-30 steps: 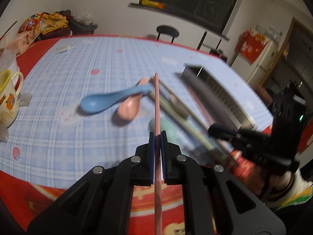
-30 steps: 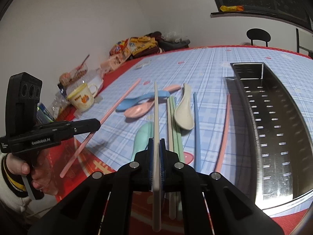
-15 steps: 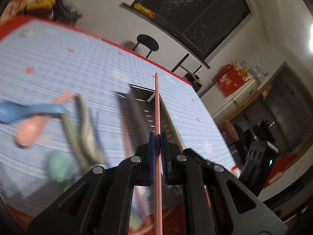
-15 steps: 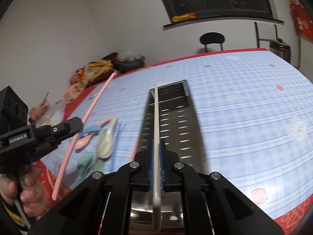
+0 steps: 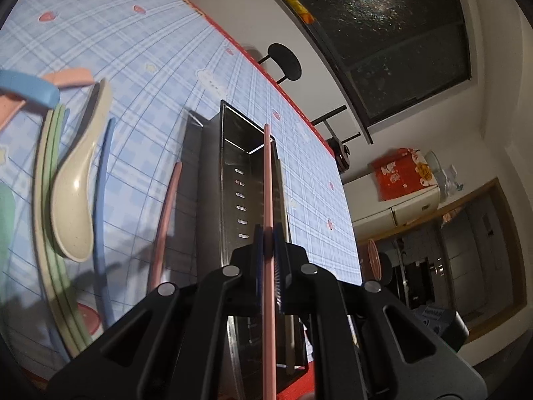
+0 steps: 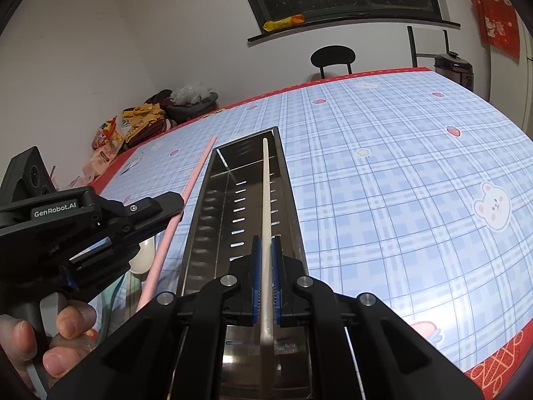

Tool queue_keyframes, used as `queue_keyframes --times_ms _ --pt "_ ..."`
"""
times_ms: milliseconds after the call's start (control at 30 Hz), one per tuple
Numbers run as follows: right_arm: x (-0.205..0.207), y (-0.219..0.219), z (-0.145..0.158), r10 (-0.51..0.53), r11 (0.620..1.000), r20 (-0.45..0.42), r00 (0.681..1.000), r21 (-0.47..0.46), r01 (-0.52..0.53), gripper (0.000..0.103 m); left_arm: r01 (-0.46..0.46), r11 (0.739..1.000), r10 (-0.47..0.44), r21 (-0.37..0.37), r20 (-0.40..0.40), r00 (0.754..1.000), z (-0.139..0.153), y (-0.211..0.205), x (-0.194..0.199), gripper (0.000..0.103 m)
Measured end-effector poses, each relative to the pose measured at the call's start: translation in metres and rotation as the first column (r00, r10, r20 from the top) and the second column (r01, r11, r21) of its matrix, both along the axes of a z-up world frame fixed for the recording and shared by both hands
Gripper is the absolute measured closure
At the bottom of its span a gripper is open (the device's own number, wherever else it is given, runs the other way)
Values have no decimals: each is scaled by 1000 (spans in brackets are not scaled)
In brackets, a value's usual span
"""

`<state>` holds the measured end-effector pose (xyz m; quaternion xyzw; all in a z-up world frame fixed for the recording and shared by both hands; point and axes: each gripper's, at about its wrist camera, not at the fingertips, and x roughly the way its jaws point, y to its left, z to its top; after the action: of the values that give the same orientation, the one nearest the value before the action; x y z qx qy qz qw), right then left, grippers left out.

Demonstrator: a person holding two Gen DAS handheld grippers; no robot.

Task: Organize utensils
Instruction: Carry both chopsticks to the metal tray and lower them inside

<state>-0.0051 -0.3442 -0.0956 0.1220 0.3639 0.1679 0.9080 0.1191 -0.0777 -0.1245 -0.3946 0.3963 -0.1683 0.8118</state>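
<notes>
**Kid:** What are the two grippers holding?

**Helper:** The left gripper (image 5: 266, 236) is pinched tight on a pink chopstick (image 5: 267, 180). The right gripper (image 6: 265, 260) is pinched tight on a white chopstick (image 6: 265, 193). Each stick runs straight out between the pads.

**Kid:** Where are the sticks now?

**Helper:** Both hang over the long metal tray (image 6: 200, 220) — the white one right over its middle, the pink one by its left side in the right camera.

**Kid:** Are chopsticks hard to hold?

**Helper:** I think they are light, stiff and thin. They look smooth, so one could slip or spin in the pads. The grip sits partway along each stick, with a long piece poking out in front and a tail behind. A grip near the middle should keep it from tipping.

**Kid:** What else is on the table?

**Helper:** A cream spoon (image 5: 75, 206), a blue spoon (image 5: 30, 88), another pink chopstick (image 5: 165, 220) just beside the tray, a blue chopstick (image 5: 101, 206) and green chopsticks (image 5: 53, 200) — all left of the tray on the checked tablecloth (image 6: 383, 173). Snack bags (image 6: 133, 126) sit at the far edge.

**Kid:** Is anything in the way?

**Helper:** The two grippers are close together, so they might bump. The tray walls are tall and thin — a stick tip could catch on the rim.
</notes>
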Motion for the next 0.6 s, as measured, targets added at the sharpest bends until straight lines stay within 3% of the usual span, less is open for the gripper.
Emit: queue_keyframes --times_ms 600 --pt "2 8 -1 -18 999 4 1000 -40 18 96 -33 999 33 18 12 999 -13 -6 12 93"
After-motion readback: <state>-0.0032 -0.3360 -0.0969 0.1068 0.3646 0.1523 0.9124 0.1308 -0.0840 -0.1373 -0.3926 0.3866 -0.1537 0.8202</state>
